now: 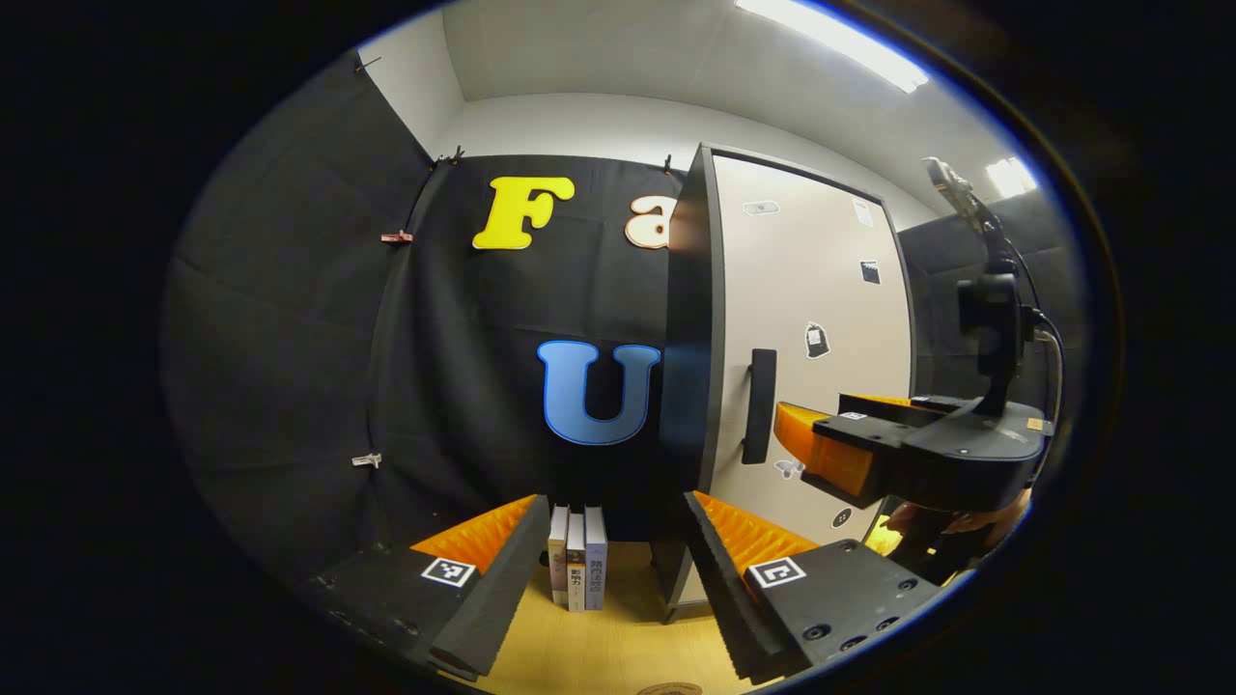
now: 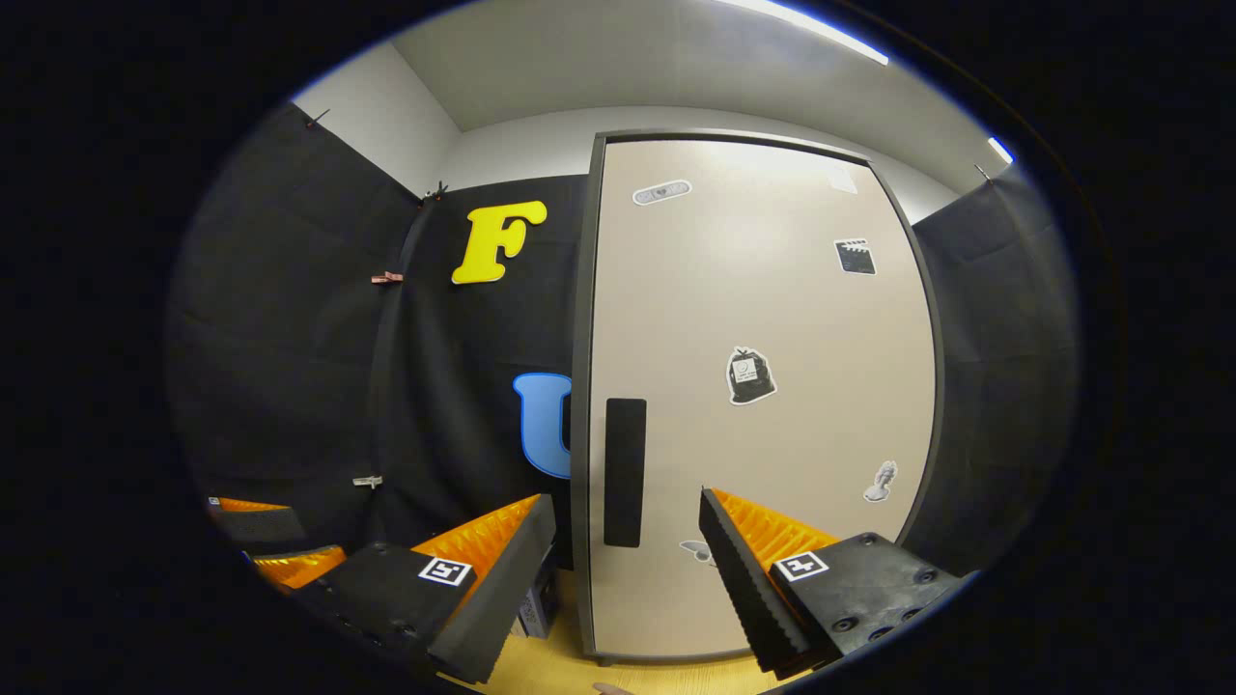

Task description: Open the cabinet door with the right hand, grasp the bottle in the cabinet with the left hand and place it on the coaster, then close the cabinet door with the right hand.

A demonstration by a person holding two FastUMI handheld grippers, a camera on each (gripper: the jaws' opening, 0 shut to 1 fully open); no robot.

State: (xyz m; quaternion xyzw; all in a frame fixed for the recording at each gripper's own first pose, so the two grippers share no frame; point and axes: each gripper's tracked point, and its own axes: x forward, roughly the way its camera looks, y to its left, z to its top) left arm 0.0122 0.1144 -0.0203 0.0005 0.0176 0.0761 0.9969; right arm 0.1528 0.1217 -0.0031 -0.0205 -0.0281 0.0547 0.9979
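A tall beige cabinet (image 2: pixel 763 319) with a dark frame stands on the wooden table, its door shut and its inside hidden. A black vertical handle (image 2: pixel 625 473) sits on the door's left side. My right gripper (image 2: pixel 628 502) is open, fingers spread either side of the handle and a little short of it. In the left gripper view the cabinet (image 1: pixel 811 280) stands to the right, with its handle (image 1: pixel 760 405) and the right gripper (image 1: pixel 806 444) close beside it. My left gripper (image 1: pixel 618 507) is open and holds nothing. A round brown coaster edge (image 1: pixel 669 688) shows at the table's near edge.
Three books (image 1: pixel 576 569) stand upright on the wooden table (image 1: pixel 599 647) left of the cabinet, against the black cloth wall. The left gripper (image 2: pixel 261 541) shows low at the left of the right gripper view. A hand (image 1: pixel 951 526) holds the right gripper.
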